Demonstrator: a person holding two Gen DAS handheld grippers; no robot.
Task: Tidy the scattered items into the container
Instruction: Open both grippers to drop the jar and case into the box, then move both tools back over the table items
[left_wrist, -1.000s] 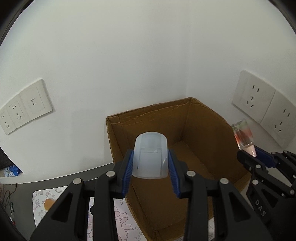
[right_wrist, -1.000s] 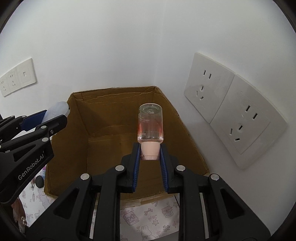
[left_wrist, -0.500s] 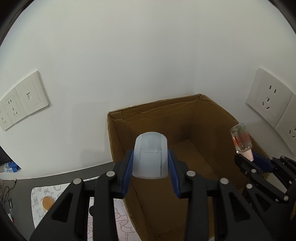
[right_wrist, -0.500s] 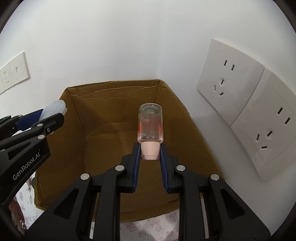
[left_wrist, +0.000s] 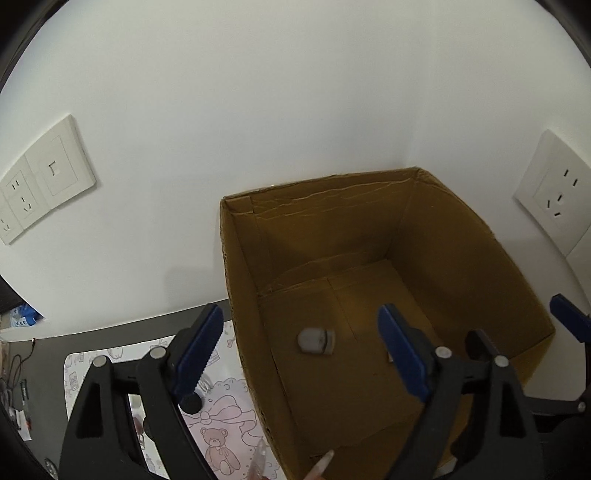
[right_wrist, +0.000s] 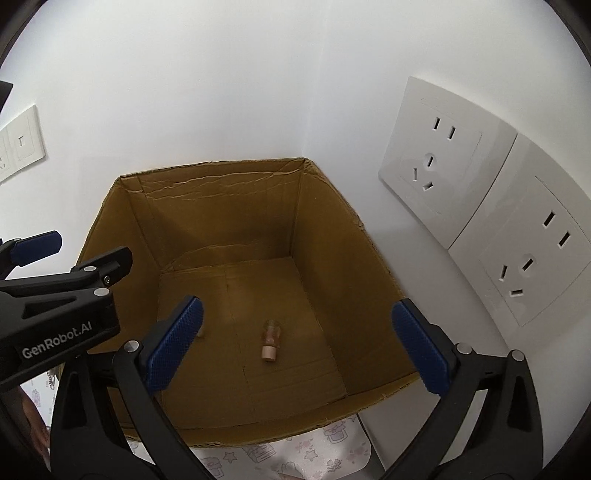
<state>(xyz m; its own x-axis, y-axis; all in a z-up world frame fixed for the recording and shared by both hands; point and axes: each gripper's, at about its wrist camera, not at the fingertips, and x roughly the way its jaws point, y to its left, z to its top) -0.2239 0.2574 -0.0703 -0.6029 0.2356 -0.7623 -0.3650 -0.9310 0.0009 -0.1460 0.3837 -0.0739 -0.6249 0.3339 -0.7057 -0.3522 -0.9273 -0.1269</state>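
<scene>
An open cardboard box (left_wrist: 240, 280) (right_wrist: 332, 229) stands in the corner against the white walls. A translucent white cap (left_wrist: 316, 342) lies on the box floor in the left wrist view. A small clear bottle with pink liquid and a pink cap (right_wrist: 270, 339) lies on the box floor in the right wrist view. My left gripper (left_wrist: 299, 354) is open and empty above the box's left side. My right gripper (right_wrist: 295, 343) is open and empty above the box's front. Each gripper shows at the edge of the other's view.
A patterned mat with bear drawings (left_wrist: 218, 435) lies under and left of the box. White wall sockets (right_wrist: 443, 170) are mounted on the right wall close to the box, and others (left_wrist: 40, 177) on the back wall at left. Clutter (left_wrist: 18, 317) lies at the far left.
Both grippers have opened. The white cap has dropped from the left gripper and the pink bottle from the right gripper; both now lie on the box floor.
</scene>
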